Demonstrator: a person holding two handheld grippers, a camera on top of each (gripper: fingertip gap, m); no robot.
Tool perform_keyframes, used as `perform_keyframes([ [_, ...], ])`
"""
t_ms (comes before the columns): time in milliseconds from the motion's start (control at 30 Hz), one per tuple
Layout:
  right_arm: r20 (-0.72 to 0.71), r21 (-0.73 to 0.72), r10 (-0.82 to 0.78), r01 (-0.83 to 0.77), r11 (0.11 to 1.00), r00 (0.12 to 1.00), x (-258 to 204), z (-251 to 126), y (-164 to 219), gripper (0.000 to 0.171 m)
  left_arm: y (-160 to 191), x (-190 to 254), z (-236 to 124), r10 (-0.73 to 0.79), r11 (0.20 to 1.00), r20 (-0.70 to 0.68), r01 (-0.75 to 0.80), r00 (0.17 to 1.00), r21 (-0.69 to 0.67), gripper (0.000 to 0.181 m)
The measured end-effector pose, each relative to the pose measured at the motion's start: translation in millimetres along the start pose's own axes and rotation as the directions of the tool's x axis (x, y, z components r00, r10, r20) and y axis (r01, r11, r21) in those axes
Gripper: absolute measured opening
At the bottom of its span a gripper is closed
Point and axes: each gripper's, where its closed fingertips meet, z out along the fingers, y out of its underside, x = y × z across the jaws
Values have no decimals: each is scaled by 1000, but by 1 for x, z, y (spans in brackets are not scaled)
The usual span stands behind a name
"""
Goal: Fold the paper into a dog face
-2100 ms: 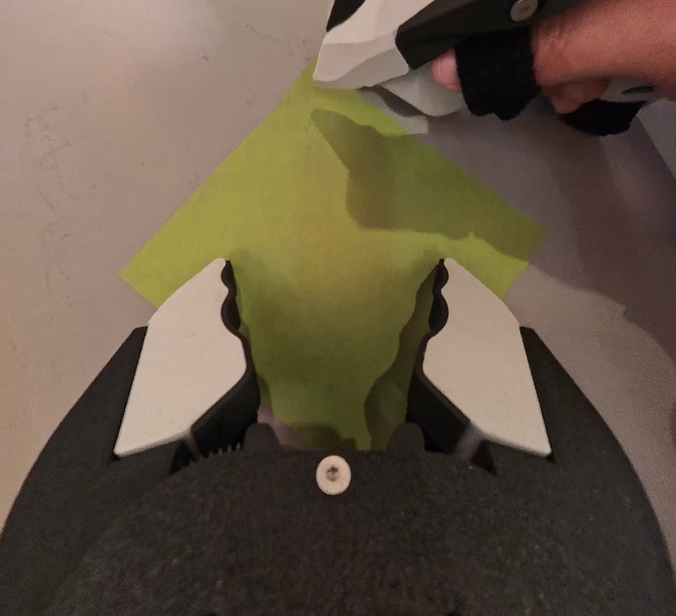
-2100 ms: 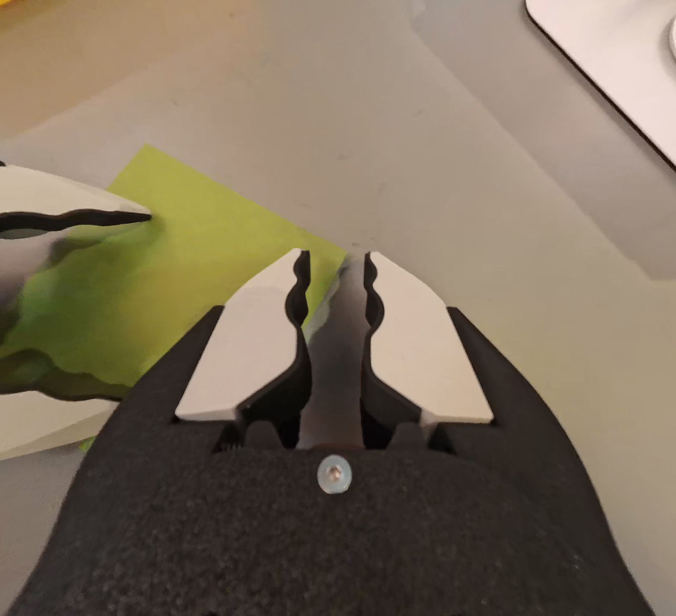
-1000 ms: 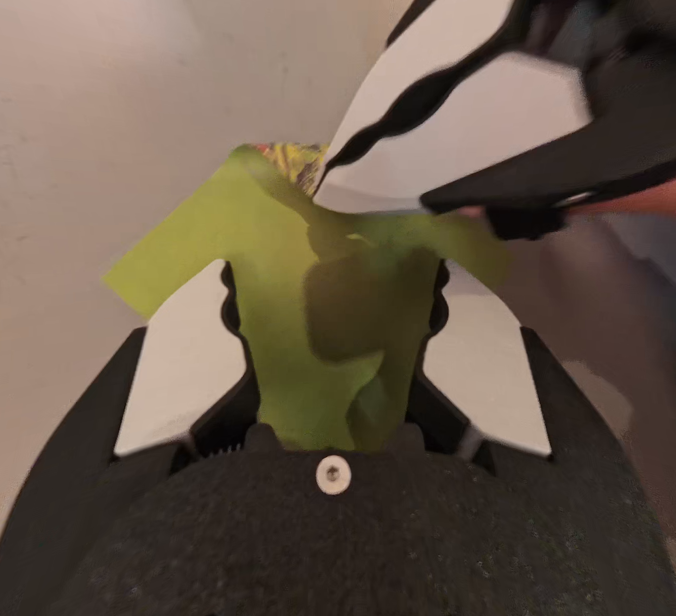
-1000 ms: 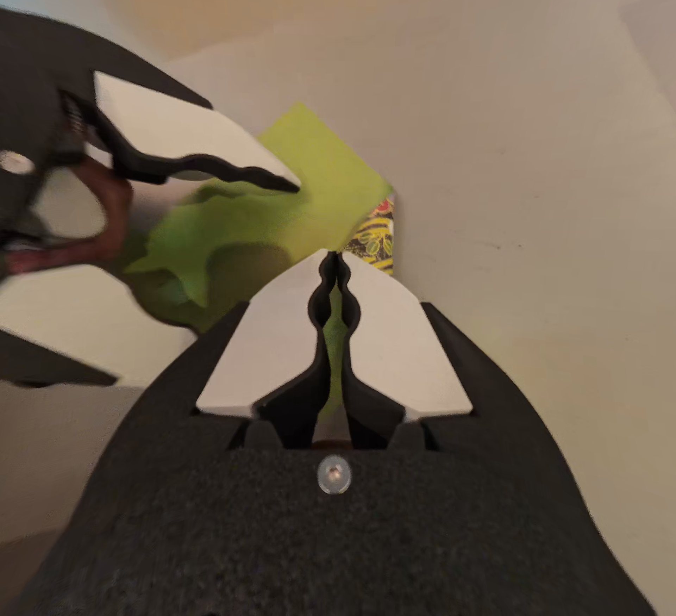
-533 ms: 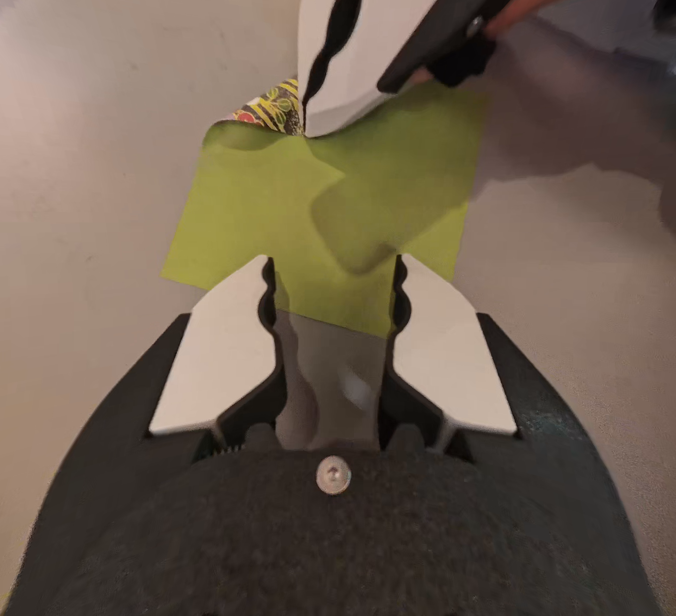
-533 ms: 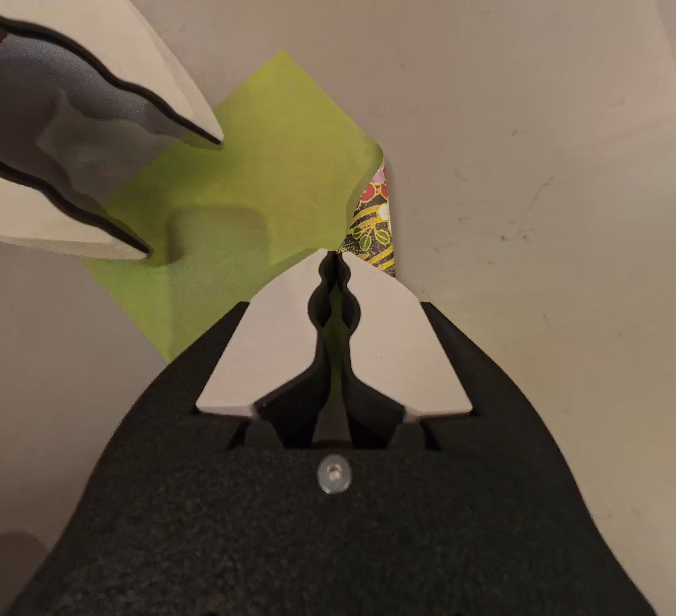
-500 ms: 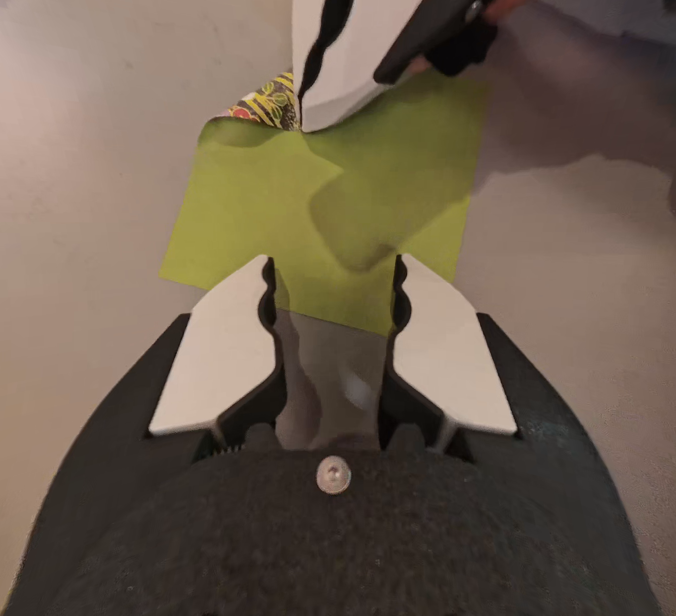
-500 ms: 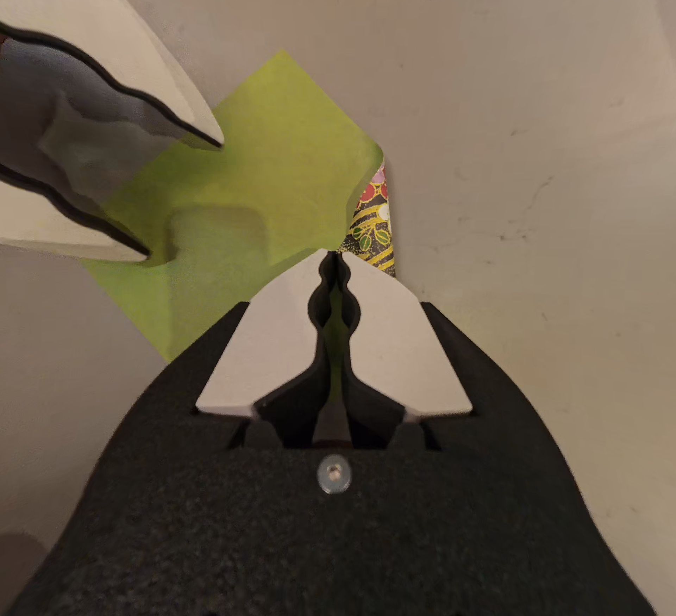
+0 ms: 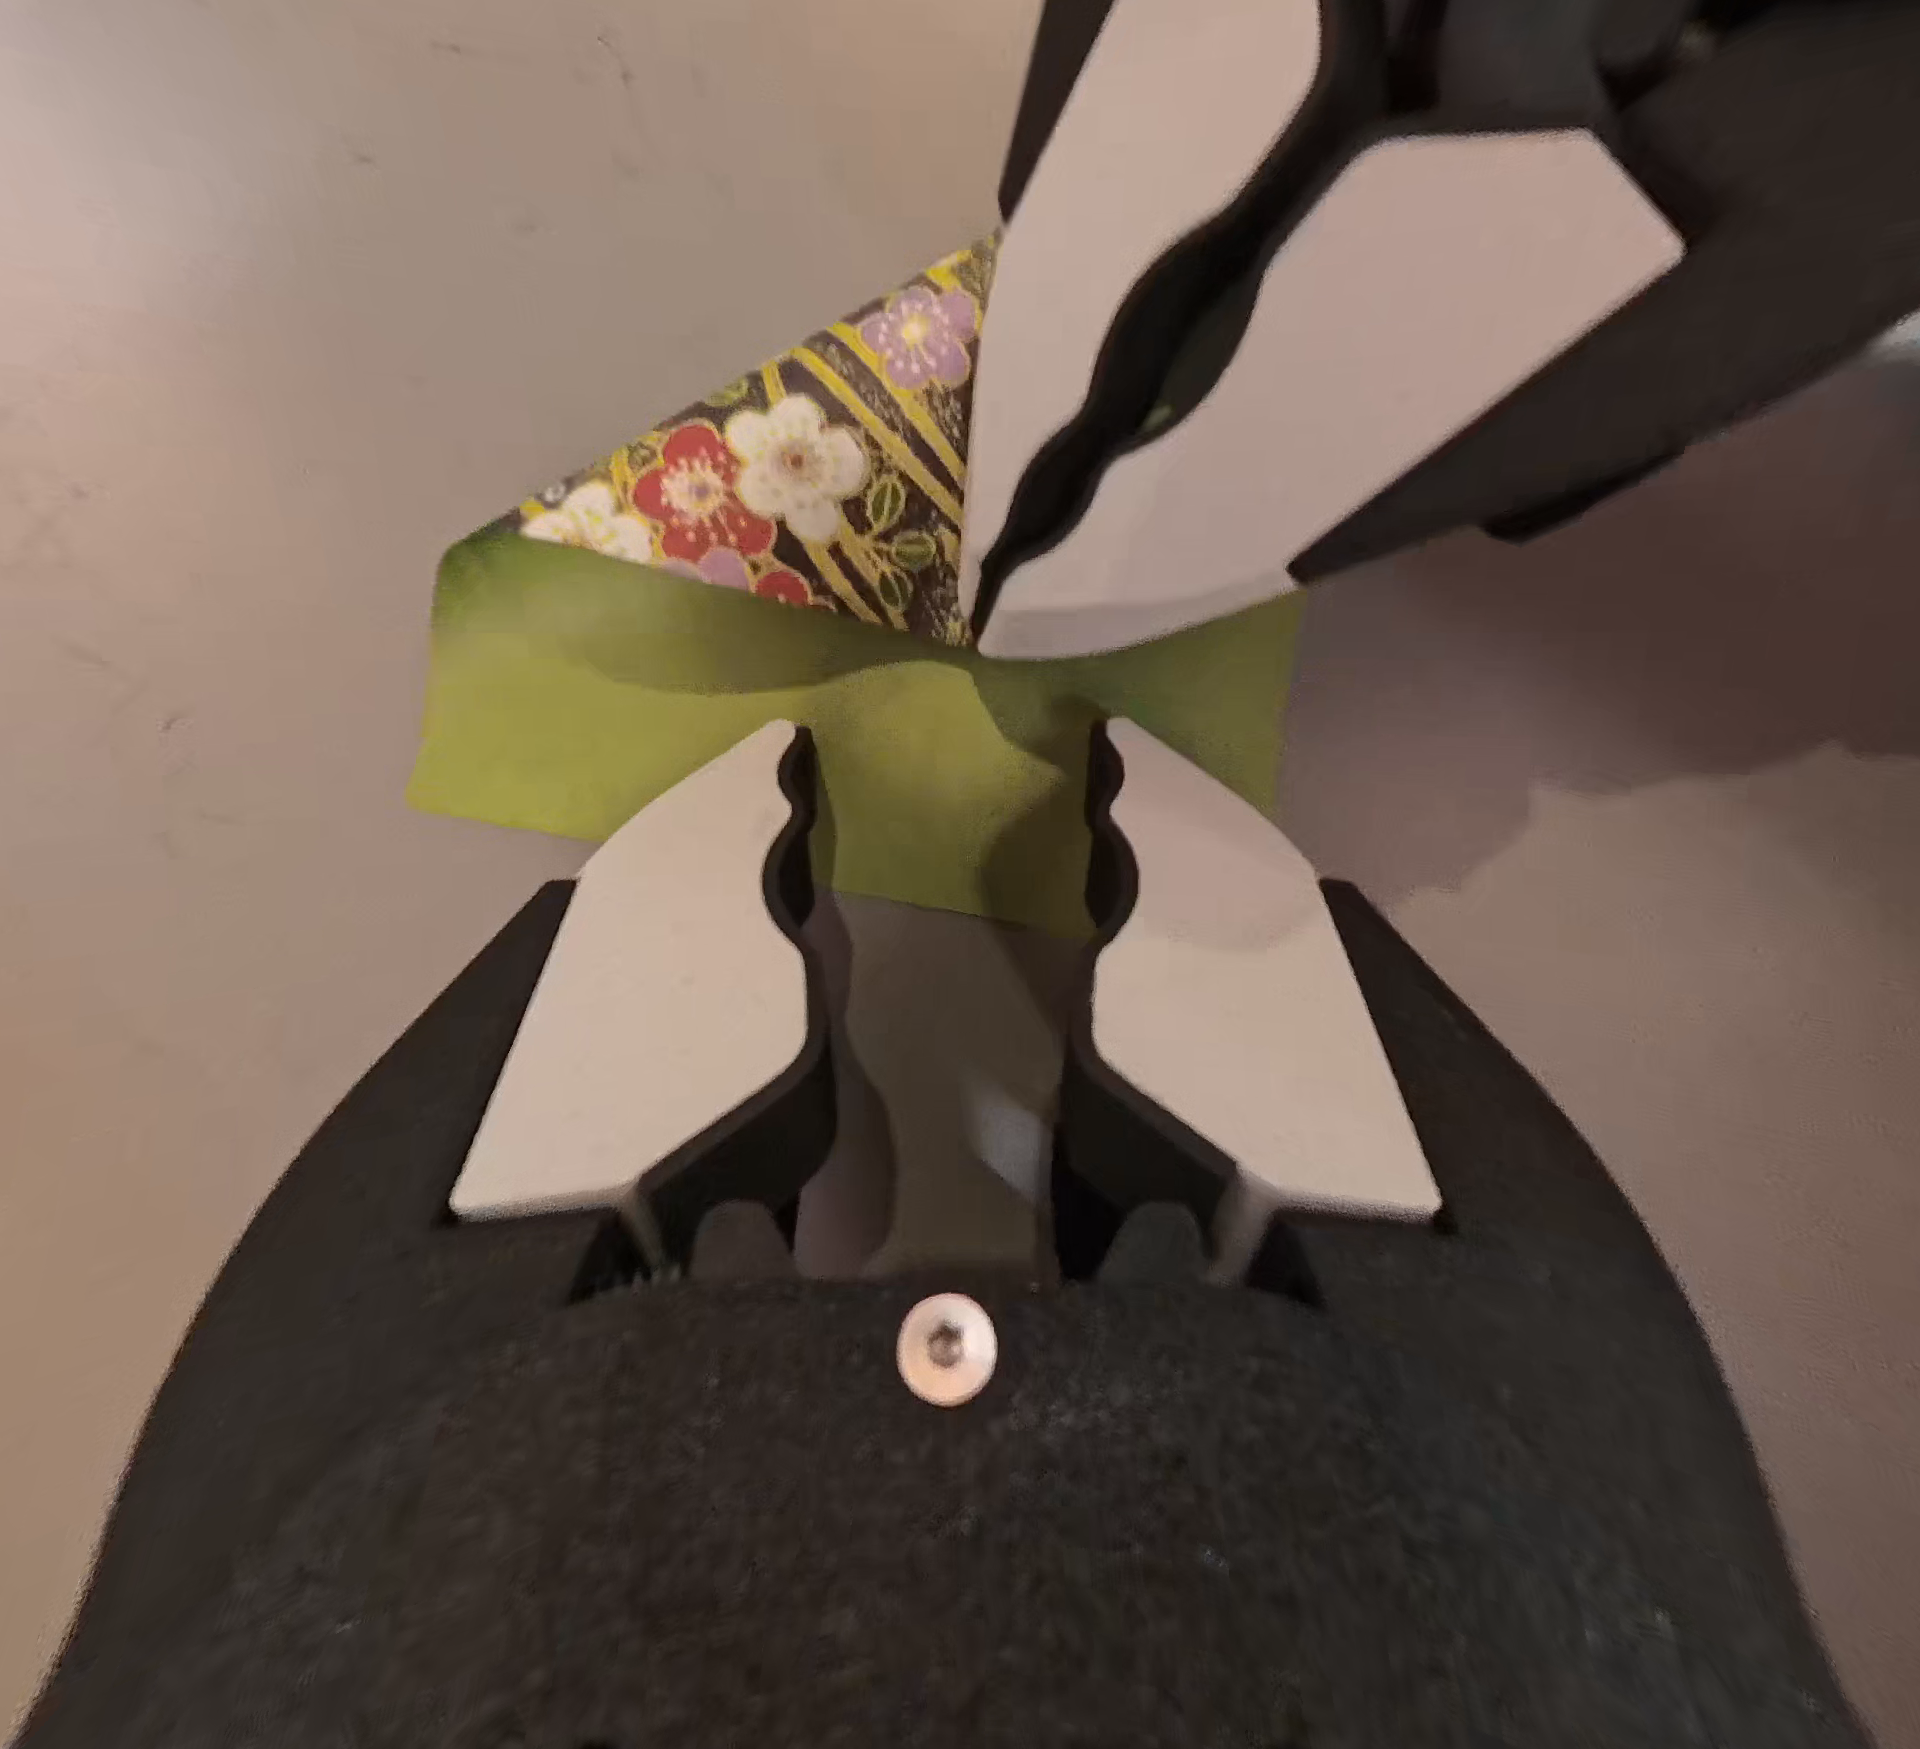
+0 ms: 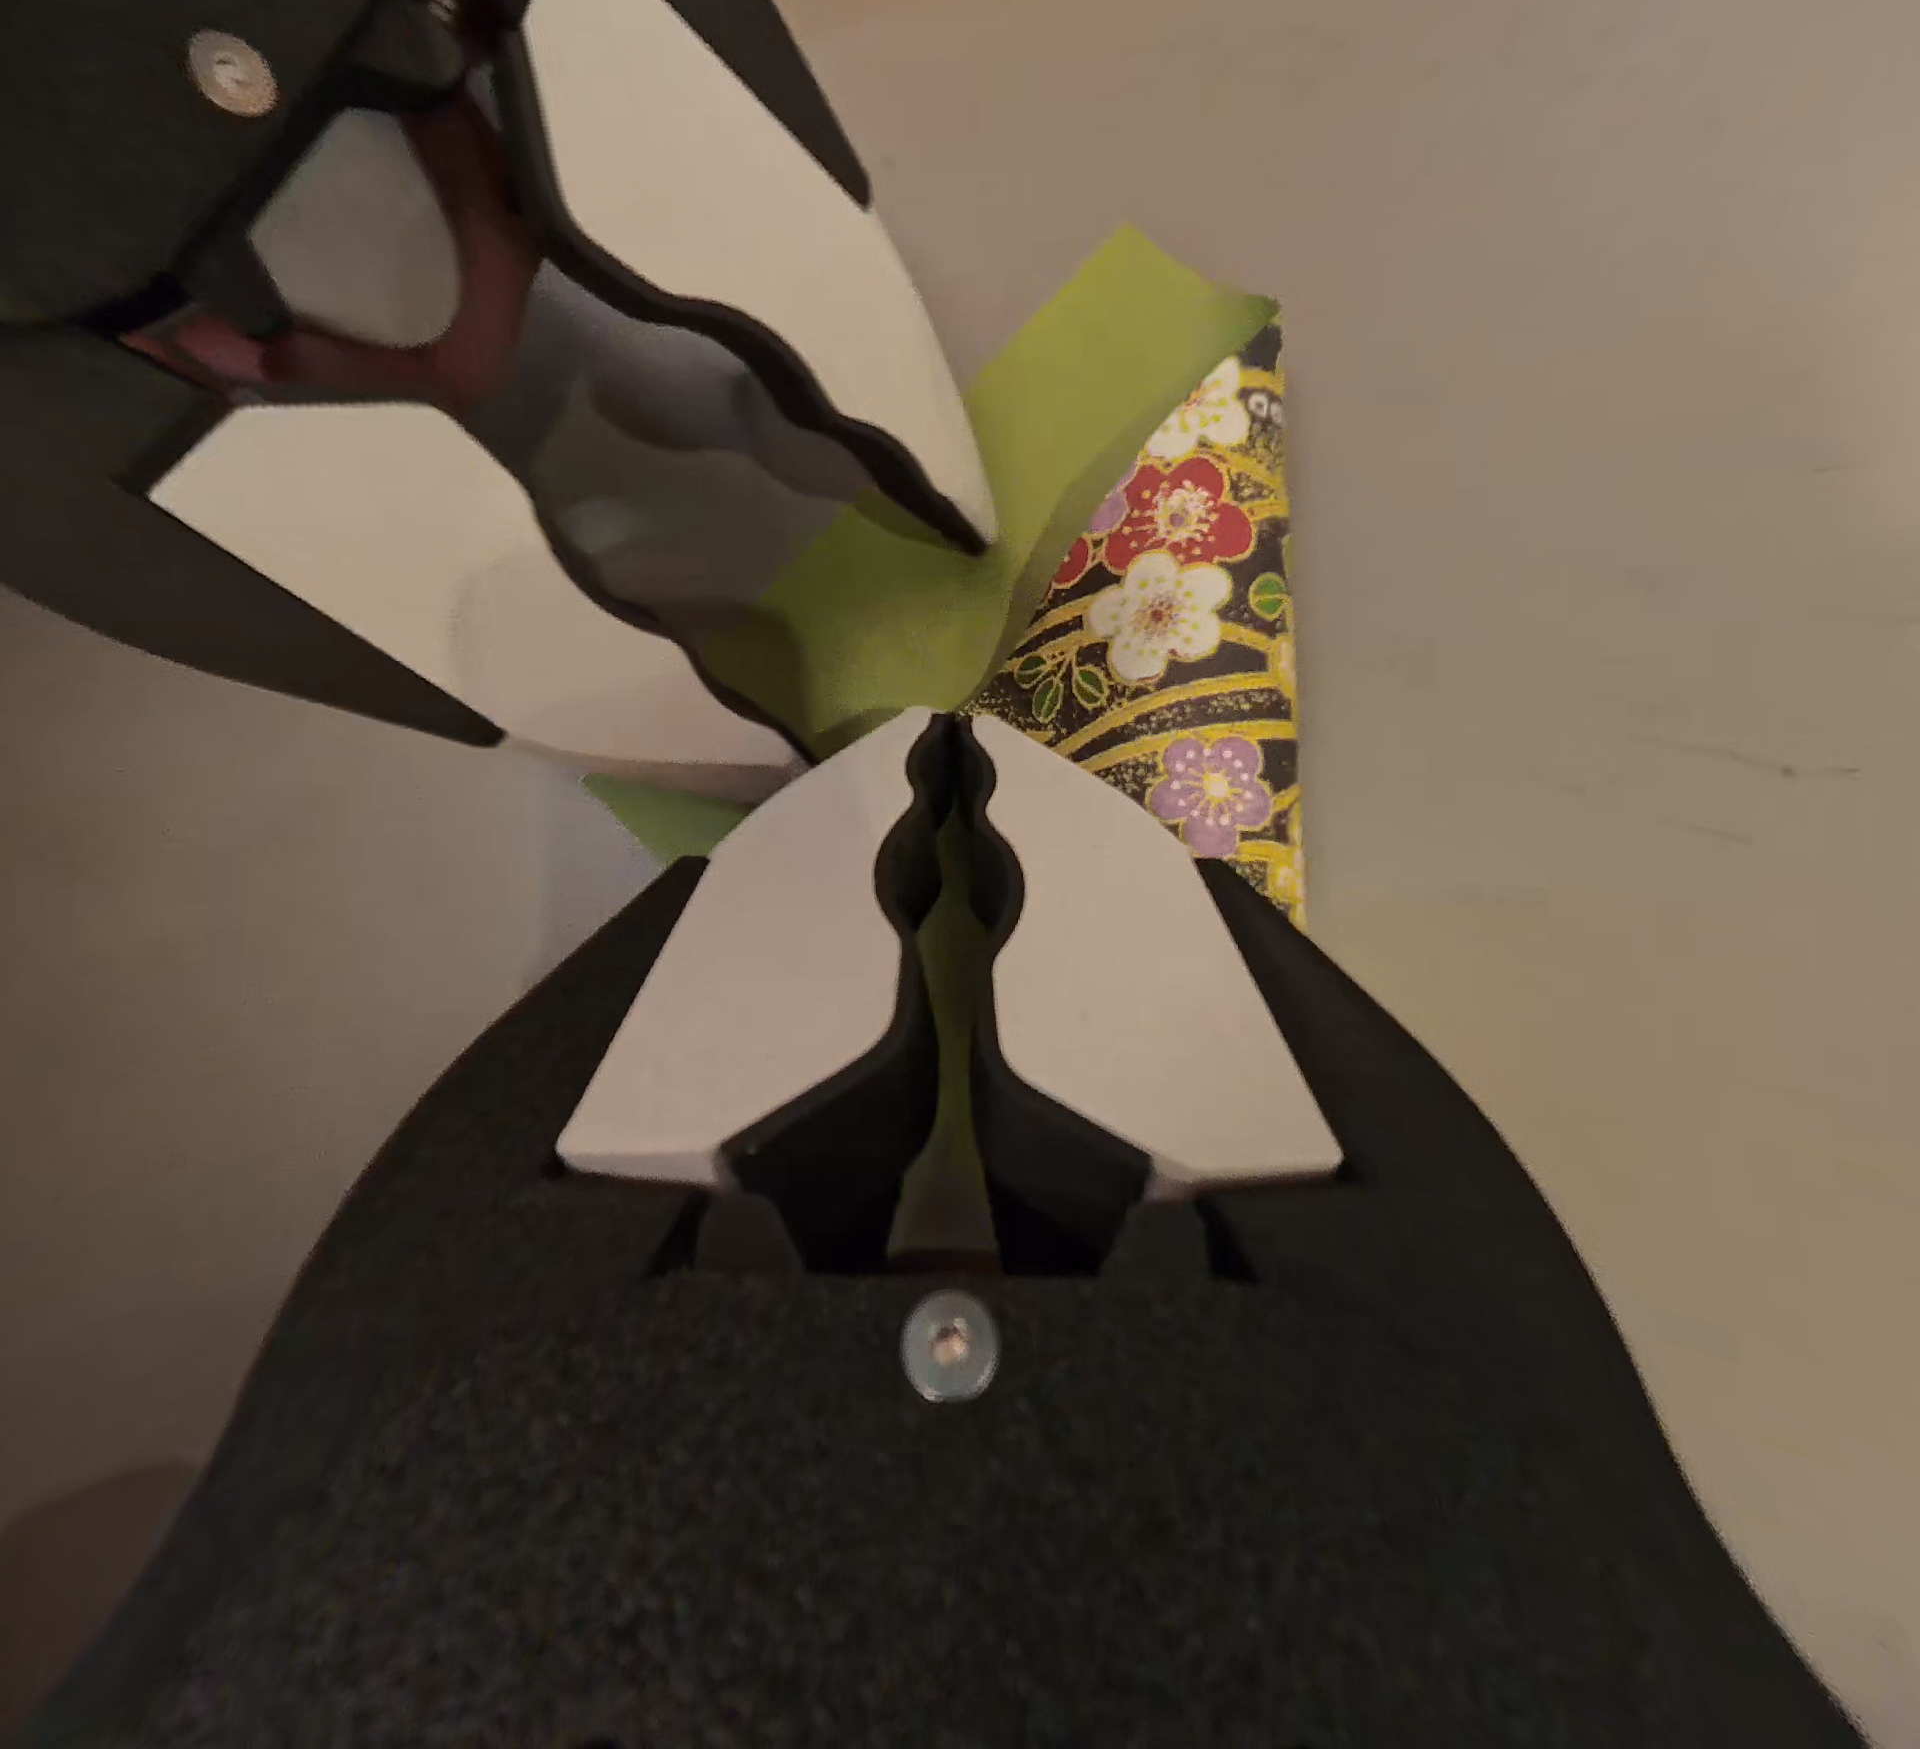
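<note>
**A corner lifted, the fold half made**

Pale, scuffed tabletop (image 9: 312, 245) filled the room's view, with nothing on it but one sheet. The paper (image 9: 582, 733) lay there plain green side up, and one corner of it had been raised and turned back so that the flowered side (image 9: 790, 473) faced up.

The right gripper (image 10: 951, 733) had that corner: its jaws stood pressed together, a sliver of green showing in the gap behind the tips. It held the flap up off the table at the sheet's far side from the left tool.

The left gripper (image 9: 945, 743) hung with its jaws parted wide, gripping nothing, its tips just over the paper's near edge; whether they touched it I could not tell.

So the sheet lay straight ahead of the left gripper, with the raised flap beyond it. The fold line ran across between the two tools. I judged the right gripper would need to carry the corner toward the left one, which stood nearer the flat part and was placed to pin it.
</note>
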Motion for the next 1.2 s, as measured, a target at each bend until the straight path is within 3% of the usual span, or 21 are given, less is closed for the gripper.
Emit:
perform_keyframes([
  [200, -38, -5, 7, -7, 1000, 999, -3, 3, 6, 0, -3, 4, 2, -19, 1000, 0, 19, 1000, 11, 57],
  [333, -36, -7, -23, 23, 1000, 999, -2, 3, 7, 0, 1, 3, -4, 31, 999, -85, -33, 996, -19, 58],
  [600, 21, -45, -123, 123, 991, 992, 5, -1, 12, 0, 2, -8, -11, 202, 977, -288, -213, 936, -7, 40],
  [800, 18, -92, -124, 125, 988, 992, 21, -10, 20, 0, -4, -14, 4, 303, 952, -161, -305, 939, 7, 0],
  [1200, 53, -52, -123, 126, 991, 991, -9, -10, 23, 0, -11, -10, 11, 285, 958, -122, -285, 951, 18, 0],
])
